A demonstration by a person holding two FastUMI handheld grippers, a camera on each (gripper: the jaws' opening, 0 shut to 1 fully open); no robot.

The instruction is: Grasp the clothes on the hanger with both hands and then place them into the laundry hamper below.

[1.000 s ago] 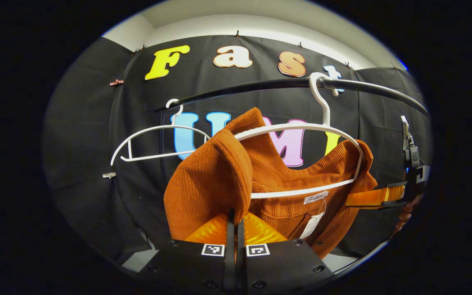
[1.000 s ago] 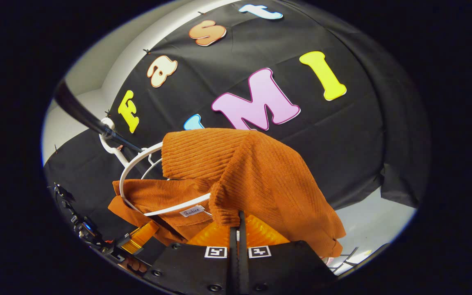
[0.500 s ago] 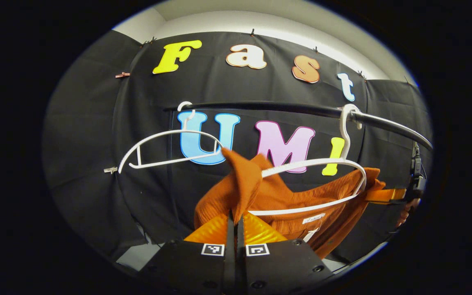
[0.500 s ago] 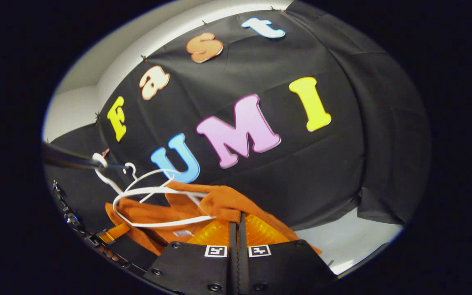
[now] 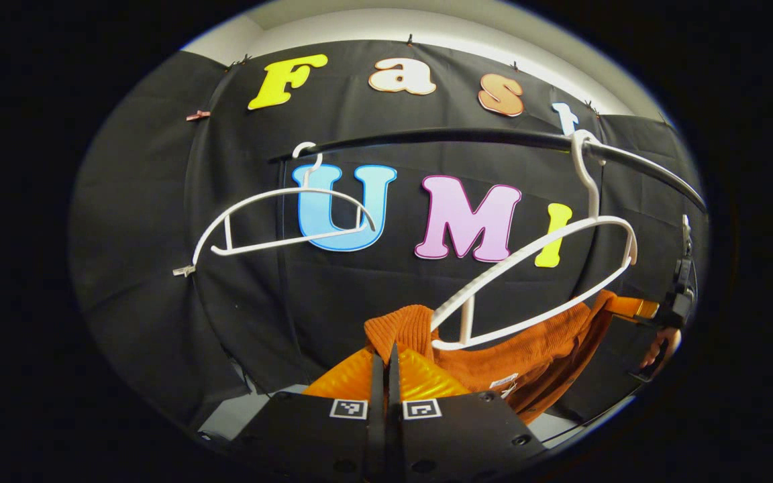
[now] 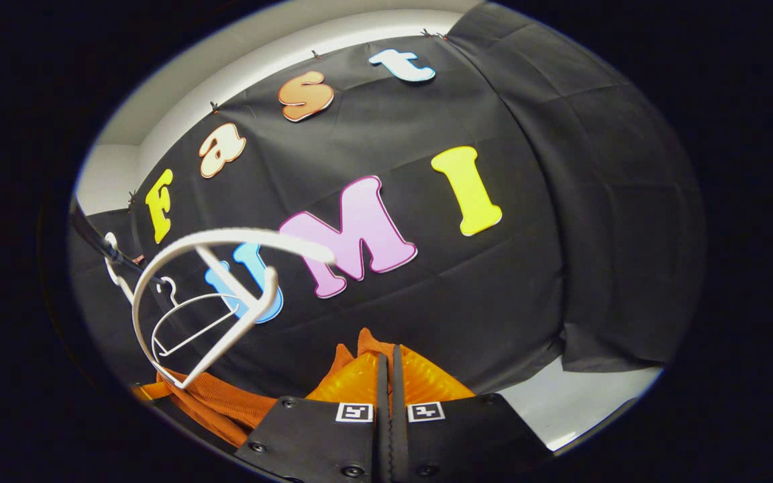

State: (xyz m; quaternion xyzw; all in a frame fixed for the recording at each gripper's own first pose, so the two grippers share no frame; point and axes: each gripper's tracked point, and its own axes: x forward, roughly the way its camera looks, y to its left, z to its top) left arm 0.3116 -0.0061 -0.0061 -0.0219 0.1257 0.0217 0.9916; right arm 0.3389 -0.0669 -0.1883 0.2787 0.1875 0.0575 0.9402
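Left claw (image 5: 384, 359) pinching rust-orange ribbed knit garment (image 5: 534, 345); right claw (image 6: 386, 362) clamping its other edge. Garment hanging below tilted white plastic hanger (image 5: 541, 282), which is hooking on black rail (image 5: 467, 137).

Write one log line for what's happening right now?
left gripper: shut on orange top | right gripper: shut on orange top | top: hanging below white hanger, slipped off it | hanger: tilted on rail | hamper: not reached
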